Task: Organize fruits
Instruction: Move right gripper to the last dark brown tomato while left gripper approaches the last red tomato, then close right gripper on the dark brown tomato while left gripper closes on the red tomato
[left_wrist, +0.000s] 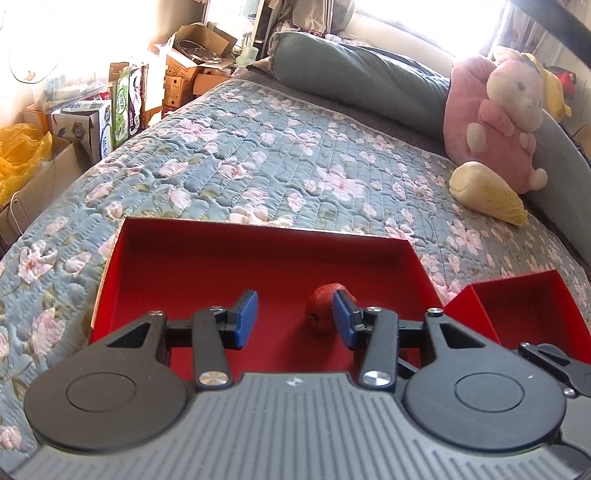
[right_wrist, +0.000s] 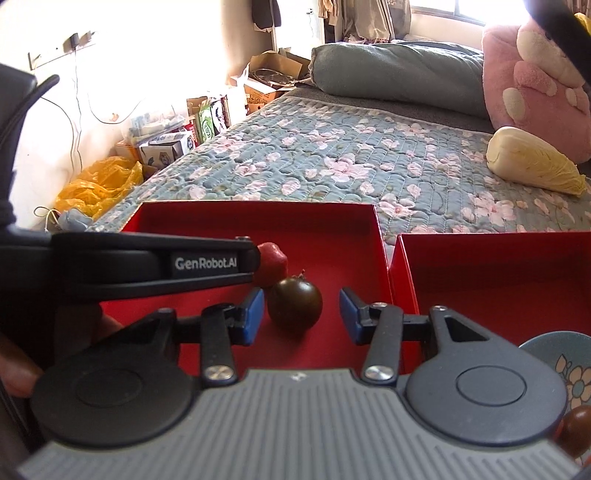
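Quilted bed (left_wrist: 258, 155) under everything. Left red box (right_wrist: 317, 221) on bed; second red box (right_wrist: 498, 266) just right of it. Cabbage (right_wrist: 532, 166) beyond boxes, well apart. Inside left box: dark tomato (right_wrist: 294, 304), red fruit (right_wrist: 271, 263) touching behind it. Right gripper (right_wrist: 301, 317) open around tomato, pads clear. Left gripper (left_wrist: 294, 319) open, empty, red fruit (left_wrist: 325, 308) beside its right pad.

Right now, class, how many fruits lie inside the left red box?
2: a red fruit toward the back and a dark round fruit nearer the camera; the gripper may hide others.
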